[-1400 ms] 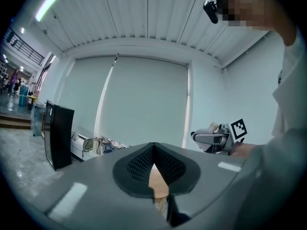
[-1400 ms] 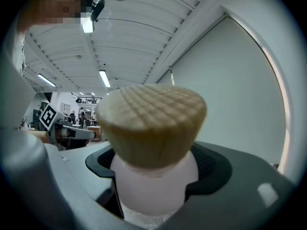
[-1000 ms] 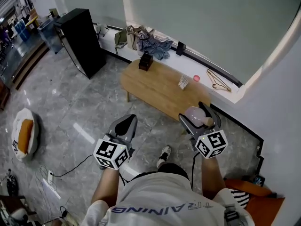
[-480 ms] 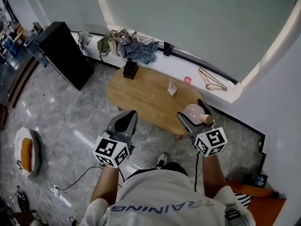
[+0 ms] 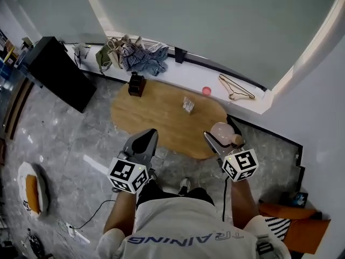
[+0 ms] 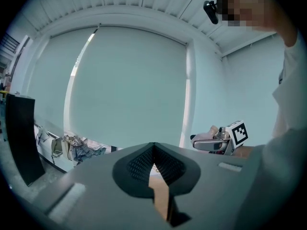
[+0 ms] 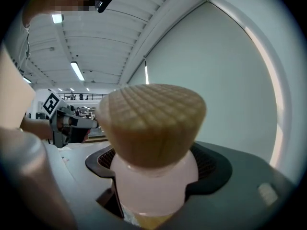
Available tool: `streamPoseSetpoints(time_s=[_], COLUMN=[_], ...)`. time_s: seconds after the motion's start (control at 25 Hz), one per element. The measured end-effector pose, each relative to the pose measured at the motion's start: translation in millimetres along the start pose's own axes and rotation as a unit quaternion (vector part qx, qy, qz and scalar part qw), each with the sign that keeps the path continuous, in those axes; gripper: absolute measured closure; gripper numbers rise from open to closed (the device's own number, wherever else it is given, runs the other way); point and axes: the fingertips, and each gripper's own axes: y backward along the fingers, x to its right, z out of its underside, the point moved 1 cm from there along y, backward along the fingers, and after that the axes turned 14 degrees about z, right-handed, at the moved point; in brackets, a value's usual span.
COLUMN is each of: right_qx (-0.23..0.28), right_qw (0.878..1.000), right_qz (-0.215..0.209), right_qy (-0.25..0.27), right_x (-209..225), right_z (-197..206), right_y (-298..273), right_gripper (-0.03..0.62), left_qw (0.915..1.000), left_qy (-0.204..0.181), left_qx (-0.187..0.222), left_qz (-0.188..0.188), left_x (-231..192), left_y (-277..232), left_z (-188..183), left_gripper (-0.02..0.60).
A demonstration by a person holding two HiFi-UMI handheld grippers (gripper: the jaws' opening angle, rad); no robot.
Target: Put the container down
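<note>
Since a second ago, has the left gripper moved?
Yes. The left gripper moved forward; its tip now overlaps the wooden table's near edge.

The container [image 7: 153,176] is pale translucent pink, its cap [image 7: 152,123] tan with a fine grid pattern; the right gripper [image 5: 219,127] and left gripper [image 5: 146,136] are grey with black meshed pads, and their cubes [image 5: 128,174] are white with black square markers; the table [image 5: 161,117] is light wood; the floor [image 5: 64,139] is grey, veined like marble; in the head view, a black cabinet [image 5: 56,72] at ten o'clock; a white-and-orange cushion [image 5: 33,188] at eight o'clock; the shirt [image 5: 188,231] is white, lettered blue.
</note>
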Motion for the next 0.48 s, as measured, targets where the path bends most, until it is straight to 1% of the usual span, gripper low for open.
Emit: streamPoseSetpoints(time_s=[0.24, 0.32, 0.48], right_qx=[-0.013, -0.016, -0.018], right_qw=[0.997, 0.995, 0.989], right_qz=[0.073, 0.102, 0.149], right_qy=[0.003, 0.002, 0.0], right_x=[13, 13, 3], right_z=[2, 1, -1], right_y=[-17, -25, -50], right_gripper=[0.164, 0.164, 0.164], left_qw=[0.9976, 0.9958, 0.9922], left_qy=[0.011, 0.01, 0.006], left_qx=[-0.008, -0.013, -0.023], left_qz=[0.067, 0.09, 0.122], left_x=[-34, -51, -97], left_y=[-33, -41, -52], left_z=[2, 2, -4], left_gripper=[0.58, 0.58, 0.58])
